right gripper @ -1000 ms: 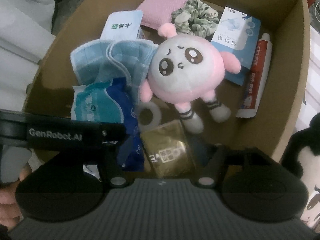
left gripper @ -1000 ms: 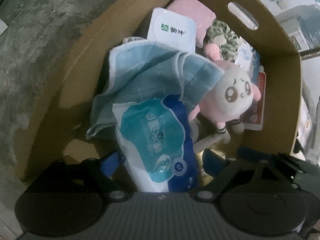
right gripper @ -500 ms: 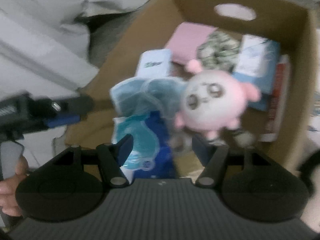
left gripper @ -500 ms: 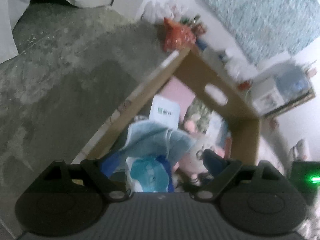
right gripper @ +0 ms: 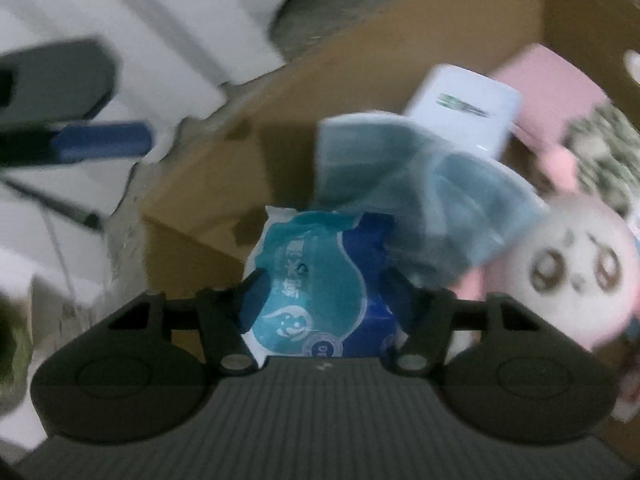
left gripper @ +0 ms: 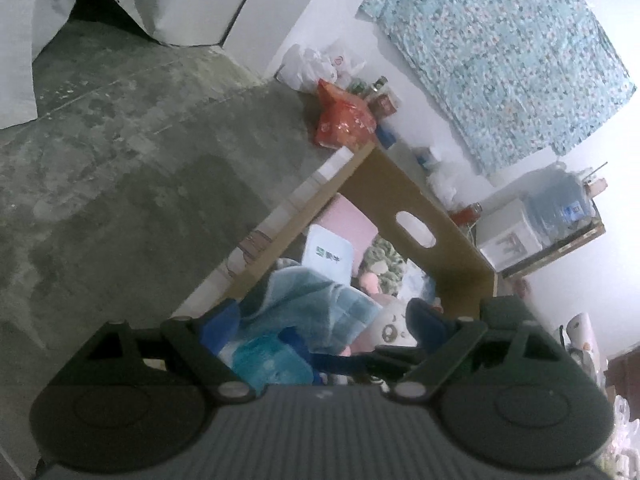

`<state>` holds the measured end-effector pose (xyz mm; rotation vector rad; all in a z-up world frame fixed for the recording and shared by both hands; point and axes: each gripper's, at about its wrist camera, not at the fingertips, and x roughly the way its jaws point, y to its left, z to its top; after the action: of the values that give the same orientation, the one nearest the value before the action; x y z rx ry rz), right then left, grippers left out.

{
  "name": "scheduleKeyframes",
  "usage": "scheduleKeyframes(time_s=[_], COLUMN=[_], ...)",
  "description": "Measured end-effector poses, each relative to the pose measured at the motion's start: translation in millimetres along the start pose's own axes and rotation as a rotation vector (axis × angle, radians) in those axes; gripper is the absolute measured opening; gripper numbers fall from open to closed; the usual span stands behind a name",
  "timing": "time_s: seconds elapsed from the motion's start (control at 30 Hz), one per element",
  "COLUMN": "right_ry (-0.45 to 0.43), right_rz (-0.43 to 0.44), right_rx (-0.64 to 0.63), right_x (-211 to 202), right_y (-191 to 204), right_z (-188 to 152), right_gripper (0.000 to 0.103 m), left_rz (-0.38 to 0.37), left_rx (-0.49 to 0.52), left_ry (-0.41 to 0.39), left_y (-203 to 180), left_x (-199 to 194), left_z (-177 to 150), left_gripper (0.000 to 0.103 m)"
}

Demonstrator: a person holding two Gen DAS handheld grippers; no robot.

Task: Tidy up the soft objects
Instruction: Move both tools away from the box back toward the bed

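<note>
An open cardboard box (right gripper: 224, 184) holds soft items. A blue-and-white tissue pack (right gripper: 316, 280) lies at its near left. My right gripper (right gripper: 325, 284) straddles this pack, jaws closing, blue pads against its two sides. Light blue face masks (right gripper: 420, 184) lie over the pack's far end. A pink and white plush toy (right gripper: 572, 276) sits to the right. My left gripper (left gripper: 324, 320) hangs open and empty above the box (left gripper: 440, 216), over the masks (left gripper: 320, 300) and the pack (left gripper: 272, 360).
A white pack with a green logo (right gripper: 464, 108), a pink cloth (right gripper: 552, 80) and a green scrunchie (right gripper: 608, 148) lie at the box's far end. Grey concrete floor (left gripper: 120, 160) lies left of the box. Beyond it are a red bag (left gripper: 344, 120) and a water jug (left gripper: 560, 208).
My left gripper rose and tilted up out of the box, still open. My right gripper swung left from the plush toy to the tissue pack, and its jaws narrowed around it.
</note>
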<state>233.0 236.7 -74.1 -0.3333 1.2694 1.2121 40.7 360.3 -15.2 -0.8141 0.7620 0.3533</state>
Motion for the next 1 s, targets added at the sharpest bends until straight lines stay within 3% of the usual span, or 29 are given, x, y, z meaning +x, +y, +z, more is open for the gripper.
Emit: scheduleKeyframes(time_s=[0.17,0.37,0.57,0.73,1.0], right_ry=[0.021,0.054,-0.087,-0.275,-0.561], right_rz=[0.088,0.097,0.067,-0.037,-0.187], right_rx=[-0.105,-0.019,0.050,0.092,0.240], right_x=[10.8,27.0,-36.3,-108.1,-181.2], right_y=[11.7,3.2,-1.5,3.8,17.8], right_z=[11.5,19.2,-0.5,-58.0,-194.3], right_gripper=[0.059,0.061,0.074,0.085,0.085], left_rz=[0.004,0.005,-0.013,-0.014,-0.017], left_rx=[0.004,0.024,0.095,0.221,0.400], left_ry=[-0.002,0.013,-0.008,-0.022,-0.018], left_y=[5.2,2.9,-15.7,-42.9,-93.3], left_x=[1.8,5.5,-3.3,-11.2,-18.4], left_z=[2.3,-4.1,-16.6,-40.1,-90.6], left_gripper=[0.091,0.091,0.092,0.094,0.095])
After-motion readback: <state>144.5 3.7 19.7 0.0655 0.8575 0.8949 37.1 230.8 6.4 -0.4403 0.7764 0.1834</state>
